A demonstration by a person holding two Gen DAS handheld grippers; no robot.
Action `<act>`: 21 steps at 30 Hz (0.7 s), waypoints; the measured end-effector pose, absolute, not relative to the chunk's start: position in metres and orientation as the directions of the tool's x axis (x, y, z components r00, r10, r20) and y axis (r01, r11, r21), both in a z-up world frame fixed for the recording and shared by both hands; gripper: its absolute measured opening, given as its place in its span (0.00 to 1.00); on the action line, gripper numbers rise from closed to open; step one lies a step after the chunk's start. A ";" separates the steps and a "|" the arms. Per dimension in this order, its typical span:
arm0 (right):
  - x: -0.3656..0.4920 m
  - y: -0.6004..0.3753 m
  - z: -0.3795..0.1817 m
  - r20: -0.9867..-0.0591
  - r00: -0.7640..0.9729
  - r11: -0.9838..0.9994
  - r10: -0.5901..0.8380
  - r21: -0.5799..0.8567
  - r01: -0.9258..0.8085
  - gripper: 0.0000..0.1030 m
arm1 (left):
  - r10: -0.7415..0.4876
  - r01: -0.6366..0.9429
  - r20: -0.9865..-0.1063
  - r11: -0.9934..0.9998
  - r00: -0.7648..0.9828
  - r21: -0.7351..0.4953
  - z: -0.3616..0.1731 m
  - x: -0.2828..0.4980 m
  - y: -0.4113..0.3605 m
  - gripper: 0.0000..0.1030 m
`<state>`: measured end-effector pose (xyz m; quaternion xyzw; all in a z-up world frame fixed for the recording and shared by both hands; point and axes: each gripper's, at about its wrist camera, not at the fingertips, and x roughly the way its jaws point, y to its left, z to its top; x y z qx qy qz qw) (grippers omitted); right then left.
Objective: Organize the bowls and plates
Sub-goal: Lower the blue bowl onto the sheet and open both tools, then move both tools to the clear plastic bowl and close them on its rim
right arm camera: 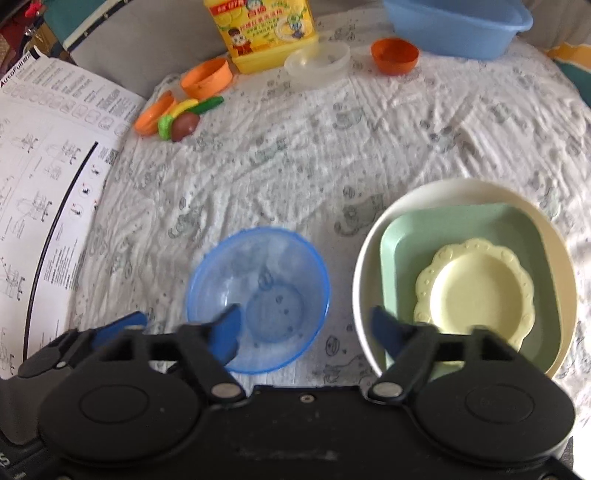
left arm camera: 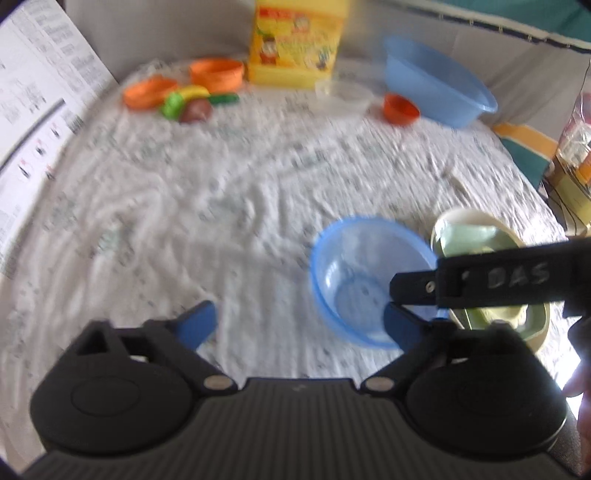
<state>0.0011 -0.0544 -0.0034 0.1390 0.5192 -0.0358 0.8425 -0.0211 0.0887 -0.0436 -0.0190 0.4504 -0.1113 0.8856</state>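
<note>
Lower centre, both grippers, left gripper (left arm camera: 299, 321) and right gripper (right arm camera: 304, 328), hover released, holding nothing, beside a clear blue bowl (right arm camera: 257, 298); lower right, three plates (right arm camera: 476, 291) sit nested by size.

Translucent glossy plastic blue bowl (right arm camera: 257, 299) on crinkled matt cloth (right arm camera: 332, 147).

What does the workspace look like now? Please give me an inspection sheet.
Surface: wrinkled printed cloth.
Job's things: clear blue bowl; beside it, white bowl holding green square plate and yellow scalloped plate; orange bowl.
Clutter: toy food, yellow detergent bottle, blue basin, clear tub.
Grippers: left gripper and right gripper open, empty.
Cables: nothing seen.
Surroundings: printed sheet.
</note>
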 end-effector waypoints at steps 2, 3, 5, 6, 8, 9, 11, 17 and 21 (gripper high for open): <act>0.001 -0.055 0.003 -0.872 0.483 0.962 0.074 0.190 0.197 0.92 | -0.216 0.177 -0.788 0.975 0.577 -0.137 -0.039 -0.020 0.093 1.00; 0.001 -0.057 0.005 -0.868 0.491 0.961 0.077 0.195 0.195 0.95 | -0.218 0.170 -0.786 0.975 0.578 -0.146 -0.038 -0.019 0.095 1.00; 0.002 -0.060 0.008 -0.860 0.504 0.957 0.084 0.210 0.200 0.96 | -0.219 0.150 -0.786 0.975 0.578 -0.162 -0.037 -0.016 0.100 1.00; 0.002 -0.061 0.009 -0.858 0.506 0.955 0.087 0.216 0.202 0.96 | -0.216 0.139 -0.788 0.976 0.577 -0.166 -0.036 -0.015 0.102 1.00; 0.003 -0.062 0.009 -0.858 0.505 0.952 0.096 0.227 0.205 0.96 | -0.211 0.124 -0.791 0.978 0.575 -0.171 -0.035 -0.013 0.105 1.00; 0.003 -0.063 0.010 -0.856 0.508 0.951 0.099 0.232 0.207 0.96 | -0.209 0.119 -0.792 0.978 0.574 -0.171 -0.035 -0.013 0.107 1.00; 0.001 -0.066 0.012 -0.850 0.516 0.948 0.103 0.241 0.208 0.96 | -0.204 0.110 -0.792 0.979 0.575 -0.172 -0.034 -0.012 0.109 1.00; 0.000 -0.069 0.016 -0.835 0.539 0.943 0.106 0.257 0.213 0.96 | -0.194 0.107 -0.792 0.981 0.579 -0.163 -0.032 -0.009 0.108 1.00; 0.002 -0.074 0.014 -0.836 0.538 0.934 0.111 0.272 0.230 0.96 | -0.186 0.116 -0.802 0.982 0.568 -0.146 -0.034 -0.007 0.103 1.00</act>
